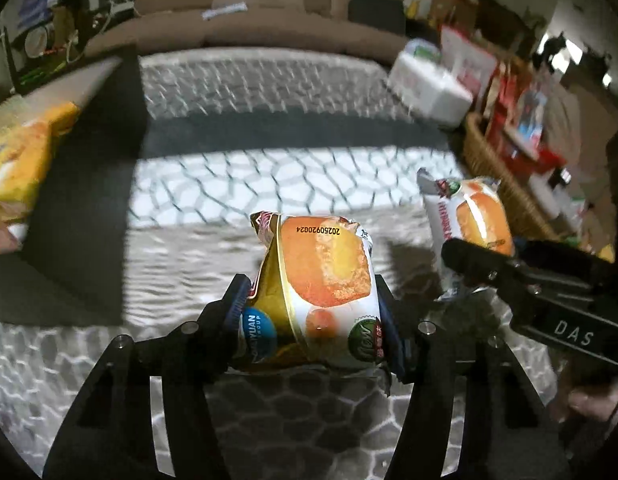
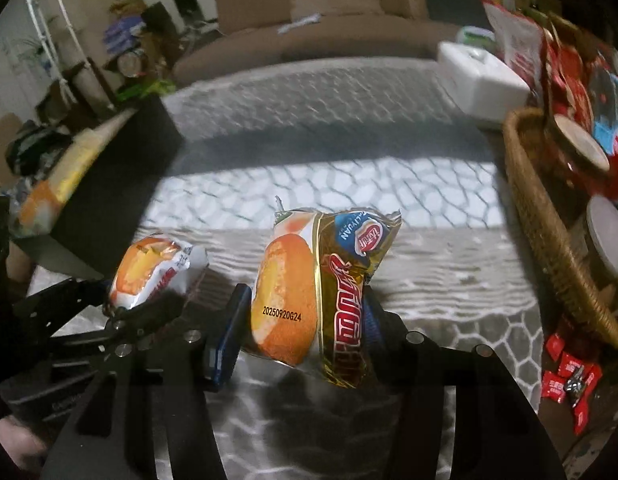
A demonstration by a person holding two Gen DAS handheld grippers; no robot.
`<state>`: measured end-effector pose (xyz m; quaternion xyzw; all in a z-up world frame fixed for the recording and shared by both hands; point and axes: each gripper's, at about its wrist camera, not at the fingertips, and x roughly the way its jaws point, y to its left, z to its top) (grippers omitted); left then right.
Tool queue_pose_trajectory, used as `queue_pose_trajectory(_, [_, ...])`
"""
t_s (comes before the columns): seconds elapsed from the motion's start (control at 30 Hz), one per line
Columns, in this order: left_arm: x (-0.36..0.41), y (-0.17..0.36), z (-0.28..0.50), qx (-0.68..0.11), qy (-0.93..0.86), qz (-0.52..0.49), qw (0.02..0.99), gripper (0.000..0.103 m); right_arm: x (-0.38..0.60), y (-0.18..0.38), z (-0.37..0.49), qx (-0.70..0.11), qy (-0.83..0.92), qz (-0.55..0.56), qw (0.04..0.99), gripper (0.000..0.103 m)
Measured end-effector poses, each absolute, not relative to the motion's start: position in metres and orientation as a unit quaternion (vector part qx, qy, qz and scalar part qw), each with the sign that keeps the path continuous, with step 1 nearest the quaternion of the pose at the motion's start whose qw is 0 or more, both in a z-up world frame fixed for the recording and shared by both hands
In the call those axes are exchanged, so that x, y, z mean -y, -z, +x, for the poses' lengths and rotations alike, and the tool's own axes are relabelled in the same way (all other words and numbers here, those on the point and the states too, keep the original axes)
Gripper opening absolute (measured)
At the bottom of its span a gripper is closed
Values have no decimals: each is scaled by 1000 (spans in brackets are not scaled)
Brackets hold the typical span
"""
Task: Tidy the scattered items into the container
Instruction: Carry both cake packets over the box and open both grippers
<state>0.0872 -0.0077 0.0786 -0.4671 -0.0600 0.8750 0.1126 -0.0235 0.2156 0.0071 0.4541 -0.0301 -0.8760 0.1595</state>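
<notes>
My left gripper (image 1: 313, 314) is shut on a gold and orange cake packet (image 1: 321, 276), lifted off the patterned cloth (image 1: 269, 184). My right gripper (image 2: 305, 320) is shut on a second cake packet (image 2: 301, 284), also held in the air. Each shows in the other view: the right gripper (image 1: 505, 258) with its packet (image 1: 473, 216) at the right, the left gripper (image 2: 141, 308) with its packet (image 2: 149, 268) at the lower left. A black box (image 1: 89, 200) (image 2: 109, 200) on the left holds similar yellow packets (image 1: 21, 160).
A wicker basket (image 1: 509, 188) (image 2: 549, 248) full of snack bags stands at the right edge. Small red candies (image 2: 569, 376) lie in front of it. A white box (image 1: 429, 88) (image 2: 485, 76) sits at the far right, a brown sofa (image 2: 309, 40) behind.
</notes>
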Motion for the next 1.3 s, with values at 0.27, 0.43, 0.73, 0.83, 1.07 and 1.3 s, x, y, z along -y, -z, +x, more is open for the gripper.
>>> queue_pose_trajectory(0.27, [106,-166,92,82,-909,-403,63,56,-152,-69,-33,56,869,433,233,55])
queue_pose_trajectory(0.43, [175,-168,74,93,-907,-410,13,57,-95,-84,-54,52,857,440,264,55])
queue_pose_trajectory(0.73, [209,-129,49,96,-896,-433,13,52,20,-84,-112,3,840,459,288,55])
queue_pose_trajectory(0.83, [211,-128,50,116,-896,-429,22,52,48,-75,-126,-14,830,475,292,55])
queue_pose_trajectory(1.07, [249,-150,79,137,-905,-404,12,54,86,-44,-135,-53,809,501,305,55])
queue_pose_trajectory(1.3, [300,-153,107,168,-905,-391,-15,62,113,-21,-120,-124,793,512,304,55])
